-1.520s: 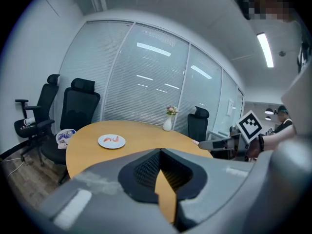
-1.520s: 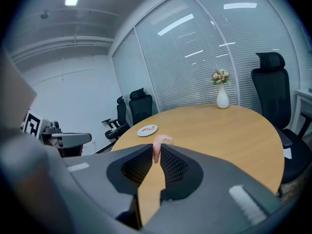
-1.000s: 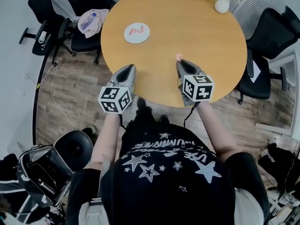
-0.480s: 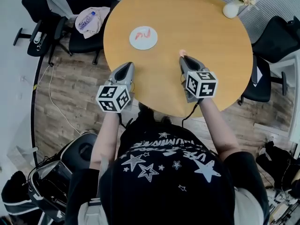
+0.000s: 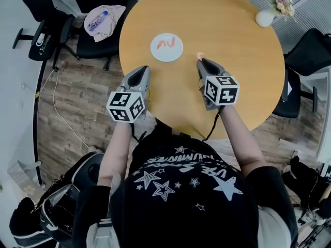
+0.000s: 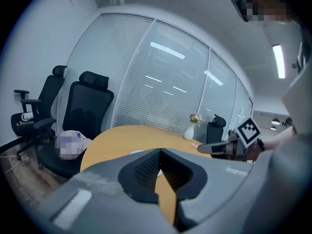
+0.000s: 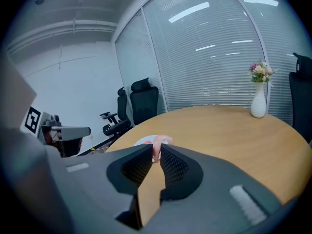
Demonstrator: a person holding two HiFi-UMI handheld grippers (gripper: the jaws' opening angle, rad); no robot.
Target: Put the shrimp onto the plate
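Right now the right gripper (image 5: 200, 62) is clamped on a small pink shrimp (image 5: 199, 56). In the right gripper view its two dark, ribbed jaws pinch the shrimp at their very tips, and the pale curled body sticks out just past them. The shrimp is held over the round, light-brown wooden table (image 5: 232, 61) and is not on the plate.

The small round white plate (image 5: 166, 53) lies ahead of this gripper's tips and off to its left, near but clearly apart from it. Two reddish curled pieces (image 5: 166, 44) rest on the plate. From the right gripper's own camera, a sliver of the plate shows just behind the held shrimp.

The left gripper (image 5: 140, 76) hovers by the table's near-left edge, with the plate ahead of its tips and a little to its right. In the left gripper view its jaws meet at the tips with nothing between them. The right gripper shows well off to its right at about the same height.

A white vase with pink flowers (image 5: 266, 17) stands far ahead and to the right of the right gripper, close to the table's far rim. Ahead and to the left of the left gripper, beyond the table edge, a black office chair (image 5: 90, 37) carries a pale cloth bundle (image 5: 103, 22) with a clear plastic bottle lying on it.
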